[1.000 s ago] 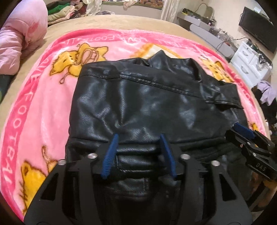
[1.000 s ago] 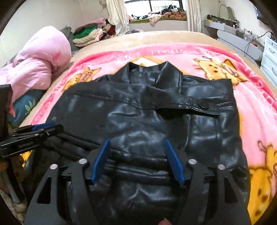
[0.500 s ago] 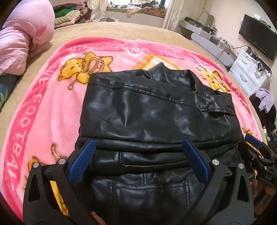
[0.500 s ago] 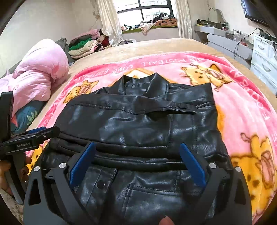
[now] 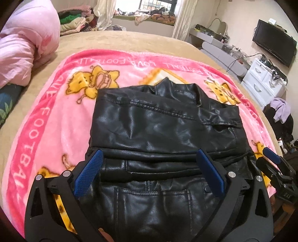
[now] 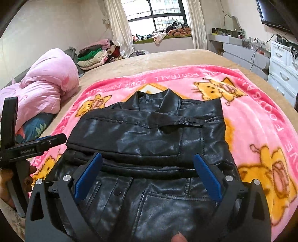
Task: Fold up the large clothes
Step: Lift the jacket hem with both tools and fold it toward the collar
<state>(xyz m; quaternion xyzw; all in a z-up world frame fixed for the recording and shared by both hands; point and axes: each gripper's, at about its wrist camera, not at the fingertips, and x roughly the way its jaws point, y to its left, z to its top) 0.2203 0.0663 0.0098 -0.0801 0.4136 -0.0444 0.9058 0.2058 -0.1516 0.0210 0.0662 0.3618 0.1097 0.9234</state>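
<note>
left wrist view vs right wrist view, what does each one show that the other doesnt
Only the left wrist view shows the purple garment heaped by the white drawers, and the right gripper at the jacket's edge.

Only the right wrist view shows the whole window, and the left gripper from the side, with fingers of the hand around it.

Both show the black leather jacket folded on the pink cartoon blanket, the pink duvet, and their own jaws wide open above the jacket.

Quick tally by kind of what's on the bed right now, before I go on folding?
Black leather jacket: 1
Pink cartoon blanket: 1
Pink duvet bundle: 1
Tan bedspread: 1
Stack of folded clothes at the far corner: 1
Total: 5
</note>
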